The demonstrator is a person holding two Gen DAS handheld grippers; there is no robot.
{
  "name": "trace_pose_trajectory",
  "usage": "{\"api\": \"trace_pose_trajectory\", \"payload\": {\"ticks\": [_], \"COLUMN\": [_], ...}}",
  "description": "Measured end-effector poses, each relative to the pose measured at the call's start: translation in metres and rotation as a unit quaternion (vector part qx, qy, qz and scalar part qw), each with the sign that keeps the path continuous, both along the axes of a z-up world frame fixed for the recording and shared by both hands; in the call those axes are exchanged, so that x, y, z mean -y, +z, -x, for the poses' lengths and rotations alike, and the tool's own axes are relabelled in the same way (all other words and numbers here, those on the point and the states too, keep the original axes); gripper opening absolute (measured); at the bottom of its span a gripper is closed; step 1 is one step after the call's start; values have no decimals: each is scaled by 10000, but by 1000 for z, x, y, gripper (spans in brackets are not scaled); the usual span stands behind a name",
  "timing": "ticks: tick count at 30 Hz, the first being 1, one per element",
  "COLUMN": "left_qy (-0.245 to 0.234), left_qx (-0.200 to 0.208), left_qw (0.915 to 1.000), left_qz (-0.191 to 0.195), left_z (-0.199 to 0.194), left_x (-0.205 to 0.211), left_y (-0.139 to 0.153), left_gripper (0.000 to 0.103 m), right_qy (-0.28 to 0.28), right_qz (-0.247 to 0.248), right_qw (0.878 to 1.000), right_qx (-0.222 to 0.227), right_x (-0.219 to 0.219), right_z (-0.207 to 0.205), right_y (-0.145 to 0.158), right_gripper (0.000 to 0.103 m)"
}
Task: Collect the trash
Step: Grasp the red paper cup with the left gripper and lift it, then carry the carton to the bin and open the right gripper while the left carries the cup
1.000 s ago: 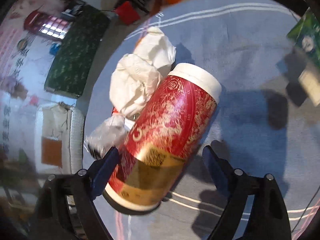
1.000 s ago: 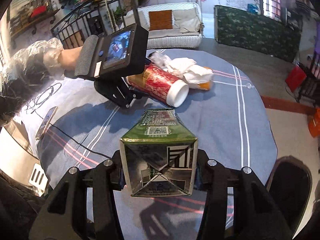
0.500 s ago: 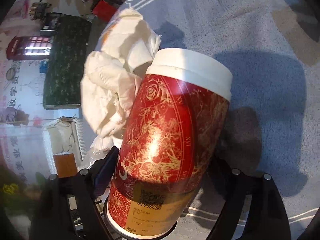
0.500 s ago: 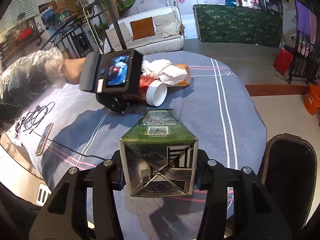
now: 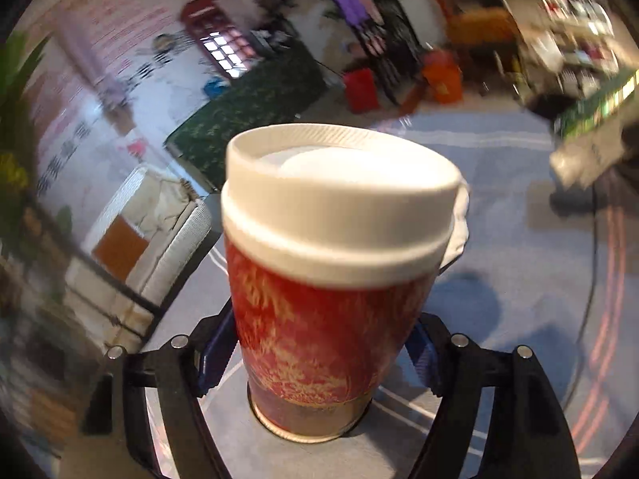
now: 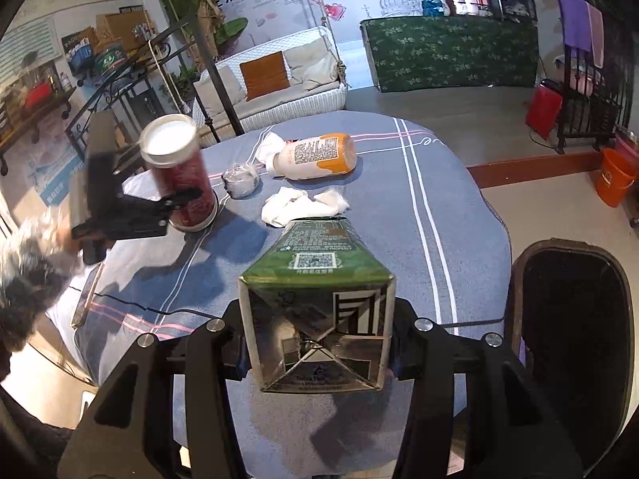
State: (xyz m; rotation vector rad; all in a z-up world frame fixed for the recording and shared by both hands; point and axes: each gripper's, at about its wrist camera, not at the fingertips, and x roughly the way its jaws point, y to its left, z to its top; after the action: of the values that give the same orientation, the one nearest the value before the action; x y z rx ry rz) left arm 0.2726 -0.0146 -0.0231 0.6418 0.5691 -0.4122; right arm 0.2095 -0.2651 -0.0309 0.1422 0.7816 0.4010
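My left gripper (image 5: 319,351) is shut on a red and gold can with a white lid (image 5: 327,263). It holds the can upright, its base on or just above the blue tablecloth; both show in the right wrist view (image 6: 179,171). My right gripper (image 6: 317,349) is shut on a green milk carton (image 6: 317,303) and holds it above the table's near edge. On the table lie an orange-and-white bottle (image 6: 315,155), crumpled white tissues (image 6: 303,205) and a crumpled plastic wad (image 6: 239,181).
A dark trash bin (image 6: 571,343) stands open on the floor right of the table. A phone (image 6: 88,293) and a black cable (image 6: 131,305) lie at the table's left edge. A white sofa (image 6: 271,88) stands behind.
My left gripper has closed on the red can, lifted it off the tissue pile and turned it upright. The bottle and tissues now lie uncovered. My right gripper has kept the carton.
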Motion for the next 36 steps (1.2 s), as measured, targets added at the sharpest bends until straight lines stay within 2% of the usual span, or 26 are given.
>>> {"api": "trace_pose_trajectory", "payload": {"ticks": [3,5,10,18,22,27,29,32,36], "left_qy": [321,564,750,173,-313,-831,-1046,-1276,-1454], "left_qx": [29,-23,-90,-67,-59,-201,-303,-388,-586], "left_qw": [9971,9912,9783,9661,9567,9498,9461,9451,9414], "left_qz": [689,1196,1929,2576,2894,3009,3049,2983,2985], "left_z": [12,18,43,96,109,117,120,125,126], "left_x": [-5,-12,4,61,103,157,181,209,231], "left_y": [7,13,15,33,46,46,45,38,30], "left_gripper": [73,73,73,73,73,73,73,73,73], "right_qy": [-134,-201,-398,-1227,-1785,-2518,-2638,-2592,-2365], "right_qz": [27,3,-19,-53,291,704,753,875,1393], "right_qw": [9999,9998,9991,9924,9835,9617,9541,9446,9290], "right_qx": [53,84,131,123,25,-824,-1200,-1814,-2481], "right_x": [3,6,17,77,119,175,190,204,209], "right_z": [6,12,27,49,60,53,45,26,-2], "right_y": [0,1,-2,-2,-4,-33,-49,-77,-111], "right_gripper": [49,49,49,49,49,49,49,49,49]}}
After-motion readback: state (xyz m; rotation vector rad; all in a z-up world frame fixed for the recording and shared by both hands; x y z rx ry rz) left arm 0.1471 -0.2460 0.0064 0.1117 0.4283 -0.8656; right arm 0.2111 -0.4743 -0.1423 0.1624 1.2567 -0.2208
